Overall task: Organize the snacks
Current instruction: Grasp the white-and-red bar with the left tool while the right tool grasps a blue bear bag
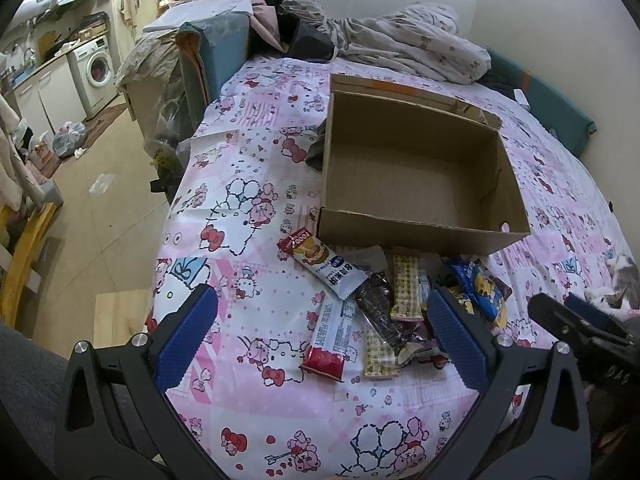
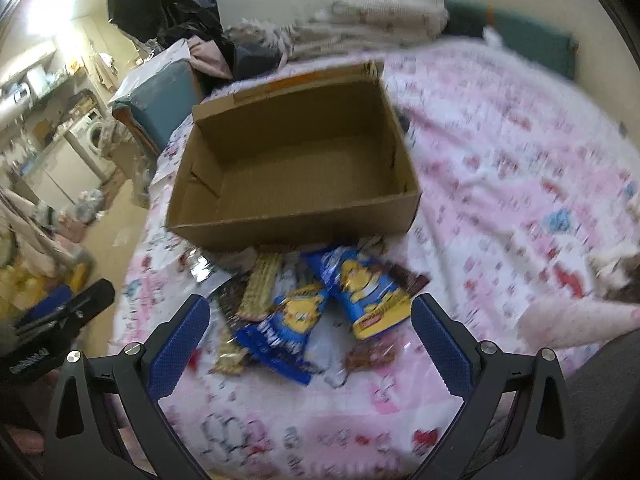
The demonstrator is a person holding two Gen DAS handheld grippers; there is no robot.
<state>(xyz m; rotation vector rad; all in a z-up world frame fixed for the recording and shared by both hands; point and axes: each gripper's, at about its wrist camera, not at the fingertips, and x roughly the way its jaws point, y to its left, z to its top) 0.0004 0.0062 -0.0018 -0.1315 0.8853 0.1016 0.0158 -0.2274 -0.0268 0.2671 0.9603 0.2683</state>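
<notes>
Ideally, with both the left gripper [image 1: 322,334] and right gripper [image 2: 310,344] spread wide and empty above the snack packets [image 1: 384,304] heaped just before the empty cardboard box [image 1: 416,168], each should pinch one packet mid-length.

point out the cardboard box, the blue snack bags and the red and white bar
cardboard box [image 1: 404,236]: left wrist view, near wall
blue snack bags [image 2: 368,292]: right wrist view, front of upper bag
red and white bar [image 1: 330,336]: left wrist view, wrapper middle

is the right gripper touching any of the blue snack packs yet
Apart. In the right wrist view the right gripper is open, its fingers clear of the blue snack packs.
</notes>
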